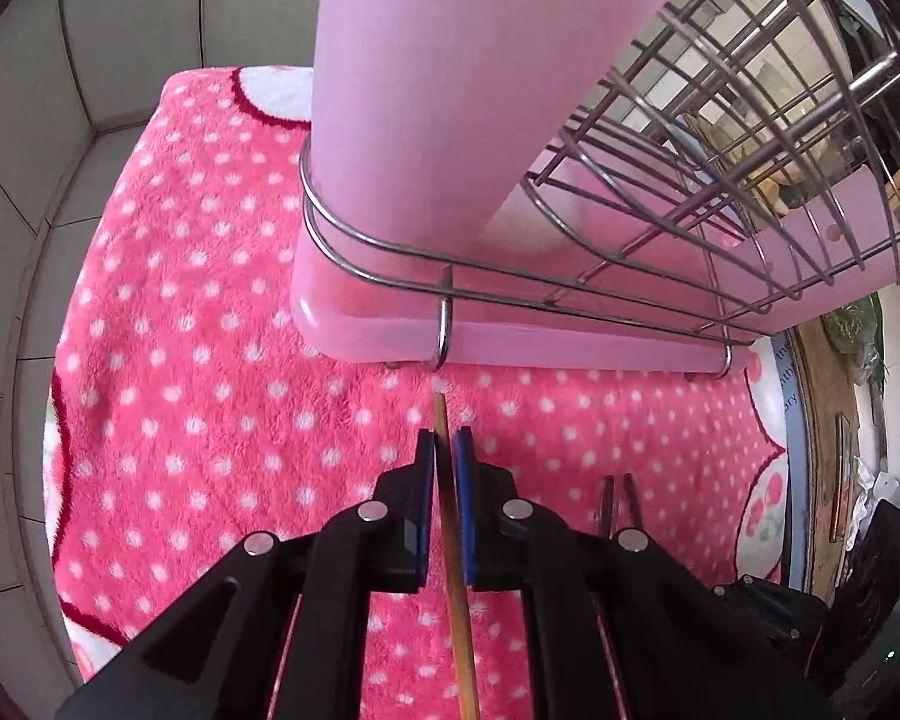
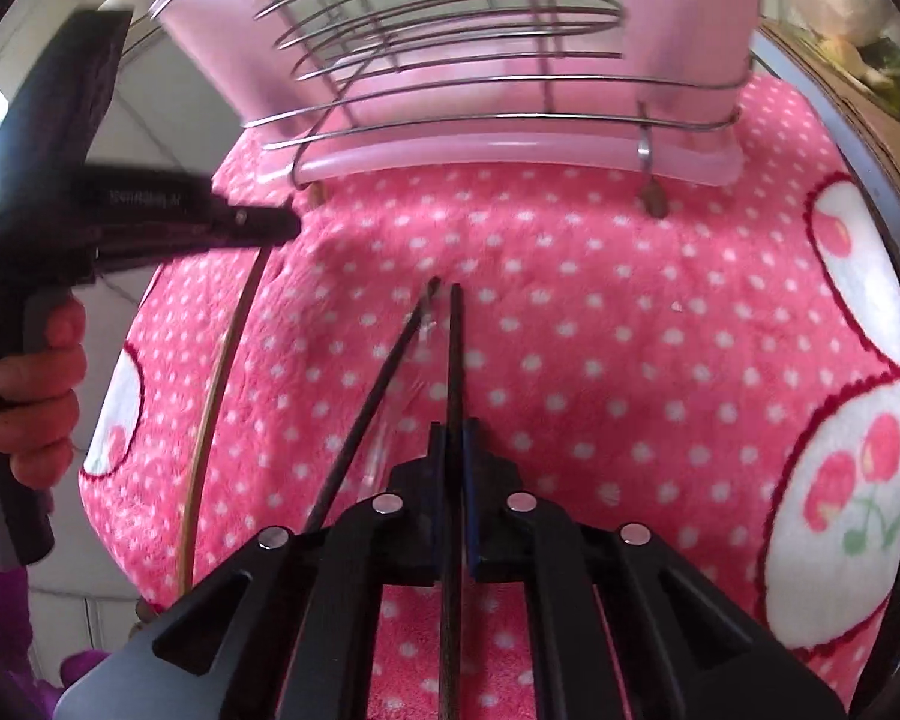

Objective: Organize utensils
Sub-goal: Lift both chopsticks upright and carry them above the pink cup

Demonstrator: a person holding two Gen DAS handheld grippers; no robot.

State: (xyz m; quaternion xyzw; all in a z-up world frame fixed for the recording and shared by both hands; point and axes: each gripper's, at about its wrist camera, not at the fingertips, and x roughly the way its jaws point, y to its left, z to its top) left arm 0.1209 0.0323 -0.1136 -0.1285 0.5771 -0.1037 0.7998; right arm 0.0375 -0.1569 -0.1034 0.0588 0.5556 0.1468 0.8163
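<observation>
My left gripper (image 1: 445, 441) is shut on a light wooden chopstick (image 1: 457, 570), tip pointing at the base of the wire drying rack (image 1: 510, 285) on its pink tray (image 1: 570, 342). The left gripper also shows at the left in the right wrist view (image 2: 282, 227), the wooden chopstick (image 2: 210, 396) hanging down from it. My right gripper (image 2: 453, 438) is shut on a dark chopstick (image 2: 453, 360). A second dark chopstick (image 2: 378, 384) lies beside it on the blanket, angled left.
A tall pink utensil holder (image 1: 426, 90) stands in the rack. A pink polka-dot blanket (image 2: 600, 330) covers the table. Tiled wall lies to the left (image 1: 60, 120). A wooden table edge with clutter is at the right (image 1: 834, 420).
</observation>
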